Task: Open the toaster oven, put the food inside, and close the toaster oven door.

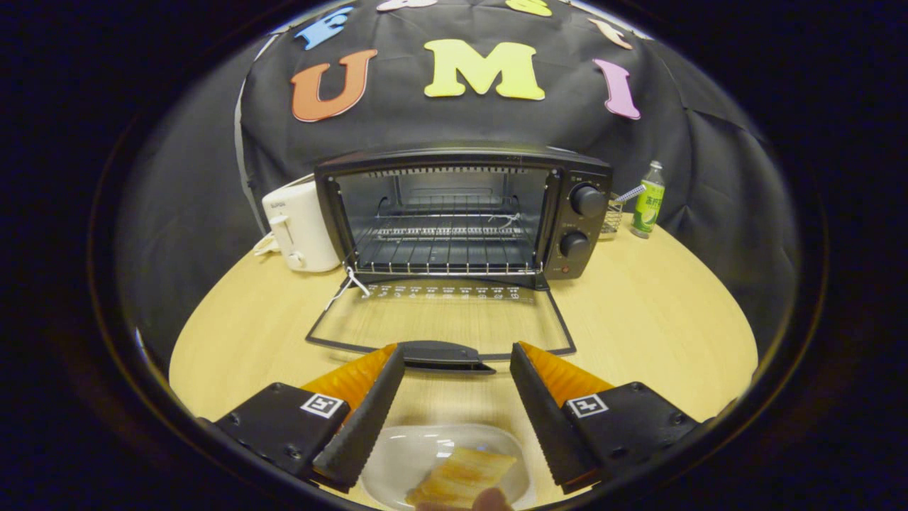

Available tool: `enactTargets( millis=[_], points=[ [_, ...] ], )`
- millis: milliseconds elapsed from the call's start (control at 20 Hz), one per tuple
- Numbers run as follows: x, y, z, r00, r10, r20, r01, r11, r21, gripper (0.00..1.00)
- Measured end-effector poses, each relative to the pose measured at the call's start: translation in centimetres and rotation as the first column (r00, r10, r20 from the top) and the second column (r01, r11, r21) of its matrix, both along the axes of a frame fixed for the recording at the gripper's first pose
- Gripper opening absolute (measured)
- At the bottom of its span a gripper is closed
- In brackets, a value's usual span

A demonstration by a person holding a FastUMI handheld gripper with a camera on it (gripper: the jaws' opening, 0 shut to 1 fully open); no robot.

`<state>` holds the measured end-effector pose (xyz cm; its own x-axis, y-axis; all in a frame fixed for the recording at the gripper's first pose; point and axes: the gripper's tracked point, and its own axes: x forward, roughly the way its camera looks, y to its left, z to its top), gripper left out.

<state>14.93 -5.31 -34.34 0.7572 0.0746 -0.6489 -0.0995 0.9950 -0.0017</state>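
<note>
A black toaster oven (461, 213) stands on the round wooden table, beyond my fingers. Its glass door (440, 323) lies folded flat toward me, and the door handle (443, 355) sits just ahead of my fingertips. A wire rack (443, 245) inside is bare. My gripper (457, 358) is open, nothing held between its fingers. Below them, close to me, a clear plate (397, 458) carries a toasted slice of food (461, 477).
A white toaster (301, 227) stands left of the oven. Right of the oven are a small wire basket (611, 218) and a green-labelled bottle (648, 200). A fingertip (489, 500) touches the near side of the food. The table edge (731, 312) curves round on both sides.
</note>
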Motion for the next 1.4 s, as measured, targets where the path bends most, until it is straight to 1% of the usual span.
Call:
enactTargets(
  millis=[150,300,350,550,750,950,1050,1150,1250,1400],
  points=[
    [-2.9,-0.7,1.8,1.000,-0.004,0.023,0.004,1.000,-0.011,0.99],
    [-6.1,-2.0,2.4,0.998,-0.046,0.034,0.047,0.999,-0.022,0.99],
    [-7.1,-2.3,2.0,0.998,-0.062,0.022,0.062,0.998,-0.018,0.99],
    [-10.7,-2.2,-0.7,0.995,-0.076,-0.064,0.078,0.997,0.028,0.99],
    [-11.9,-2.0,-3.2,0.987,-0.112,-0.118,0.117,0.992,0.041,1.00],
    [-12.5,-1.5,-5.7,0.973,-0.131,-0.191,0.145,0.988,0.060,0.99],
    [-12.3,-1.4,-5.6,0.972,-0.143,-0.184,0.157,0.986,0.062,0.97],
    [-12.3,-1.8,-5.9,0.969,-0.163,-0.186,0.175,0.983,0.050,0.94],
    [-12.3,-1.9,-5.9,0.966,-0.172,-0.193,0.187,0.980,0.065,0.87],
    [-12.5,-1.8,-5.8,0.960,-0.187,-0.210,0.212,0.972,0.100,0.64]
  ],
)
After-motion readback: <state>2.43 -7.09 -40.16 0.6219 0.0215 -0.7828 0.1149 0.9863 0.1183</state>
